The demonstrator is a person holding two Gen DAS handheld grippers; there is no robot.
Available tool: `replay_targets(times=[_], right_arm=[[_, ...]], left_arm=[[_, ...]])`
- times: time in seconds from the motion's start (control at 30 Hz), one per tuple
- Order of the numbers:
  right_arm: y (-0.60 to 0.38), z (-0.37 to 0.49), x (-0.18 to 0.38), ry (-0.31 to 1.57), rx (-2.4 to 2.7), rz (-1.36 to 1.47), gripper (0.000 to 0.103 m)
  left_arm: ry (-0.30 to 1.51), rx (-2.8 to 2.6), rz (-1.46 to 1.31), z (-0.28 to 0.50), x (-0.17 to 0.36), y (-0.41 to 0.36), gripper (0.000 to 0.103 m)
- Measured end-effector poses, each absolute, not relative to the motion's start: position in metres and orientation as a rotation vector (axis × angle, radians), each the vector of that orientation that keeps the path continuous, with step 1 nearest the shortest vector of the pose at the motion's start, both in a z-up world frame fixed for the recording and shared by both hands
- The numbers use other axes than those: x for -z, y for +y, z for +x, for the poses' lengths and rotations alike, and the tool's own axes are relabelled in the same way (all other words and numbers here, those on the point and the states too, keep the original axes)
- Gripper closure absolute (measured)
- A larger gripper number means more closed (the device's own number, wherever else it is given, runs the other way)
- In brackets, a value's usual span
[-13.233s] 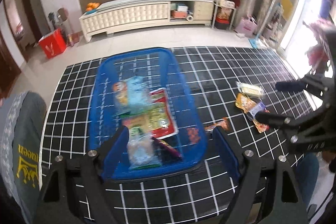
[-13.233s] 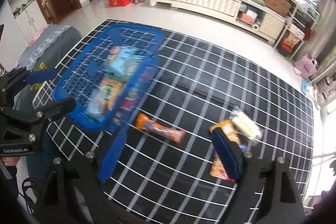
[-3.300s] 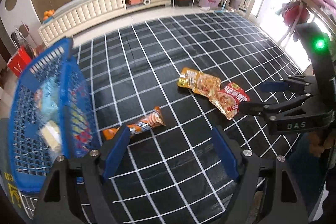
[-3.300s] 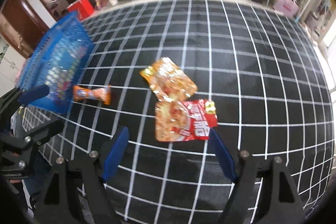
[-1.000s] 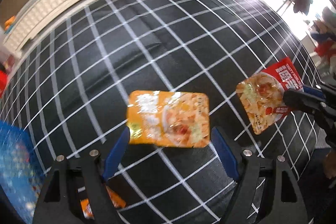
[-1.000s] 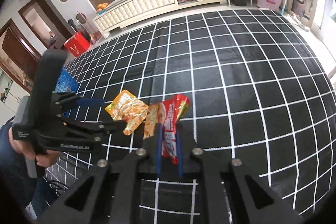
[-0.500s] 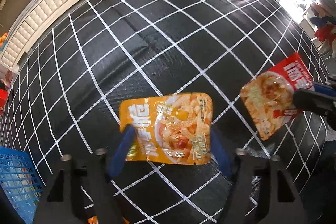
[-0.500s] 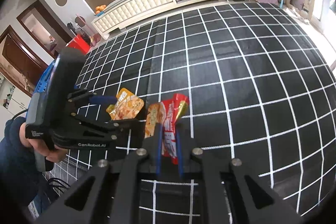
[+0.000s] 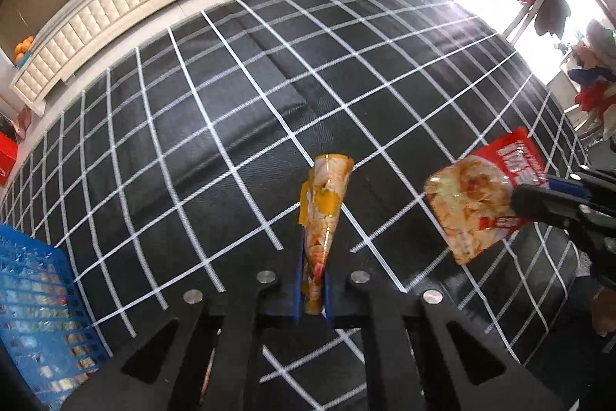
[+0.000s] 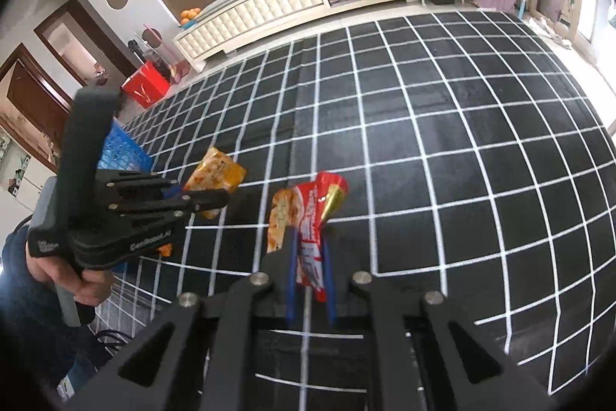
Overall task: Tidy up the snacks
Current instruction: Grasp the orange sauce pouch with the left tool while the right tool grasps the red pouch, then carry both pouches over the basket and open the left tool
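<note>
An orange snack packet (image 9: 325,203) hangs edge-on above the black grid mat (image 9: 231,126), crumpled between the pads of my left gripper (image 9: 312,291), whose jaws are closing on it. The side view from the right wrist shows the same orange packet (image 10: 215,176) in my left gripper (image 10: 200,197). My right gripper (image 10: 311,268) is shut on a red snack packet (image 10: 312,218), held off the mat. From the left wrist, that red packet (image 9: 477,195) sticks out of my right gripper (image 9: 539,199) at the right. The blue basket (image 9: 34,311) with several snacks sits lower left.
An orange snack bar (image 10: 165,250) lies on the mat, mostly hidden behind the left gripper. A person's hand (image 10: 77,280) holds the left handle. Beyond the mat stand a long white cabinet (image 10: 261,10) and a red box (image 10: 148,87). The basket's corner (image 10: 123,153) shows behind.
My left gripper's jaws have come together on the orange packet, which lay flat on the mat, and lifted it so it now stands edge-on. The right gripper and red packet have stayed put.
</note>
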State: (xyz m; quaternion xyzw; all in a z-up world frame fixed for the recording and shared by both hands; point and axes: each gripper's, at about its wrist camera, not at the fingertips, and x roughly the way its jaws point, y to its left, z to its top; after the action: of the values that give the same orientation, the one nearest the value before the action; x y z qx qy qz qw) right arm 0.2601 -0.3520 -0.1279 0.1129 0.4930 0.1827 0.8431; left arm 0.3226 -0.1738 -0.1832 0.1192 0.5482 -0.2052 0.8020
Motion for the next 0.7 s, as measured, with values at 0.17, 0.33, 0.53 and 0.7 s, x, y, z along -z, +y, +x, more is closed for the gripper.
replay_targets(times=[0.17,0.33,0.53,0.7], right_arm=[[-0.328,0.25,0.098,0.997,-0.413,0.192,0.087],[-0.305,0.237,0.067,0.946,-0.441,0.15,0.087],[-0.274,0.222,0.034,0.896,-0.482,0.131,0.087],[-0.246,0.212,0.018,0.872,-0.515,0.105,0.087]], left_arm=[[1.12,0.447,0.235,0.302,0.151,-0.162,0.096],[1.06,0.419,0.184,0.277,0.115,-0.135,0.096],[0.992,0.378,0.152,0.25,0.074,-0.088,0.096],[0.951,0.328,0.133,0.232,0.054,-0.051,0.096]])
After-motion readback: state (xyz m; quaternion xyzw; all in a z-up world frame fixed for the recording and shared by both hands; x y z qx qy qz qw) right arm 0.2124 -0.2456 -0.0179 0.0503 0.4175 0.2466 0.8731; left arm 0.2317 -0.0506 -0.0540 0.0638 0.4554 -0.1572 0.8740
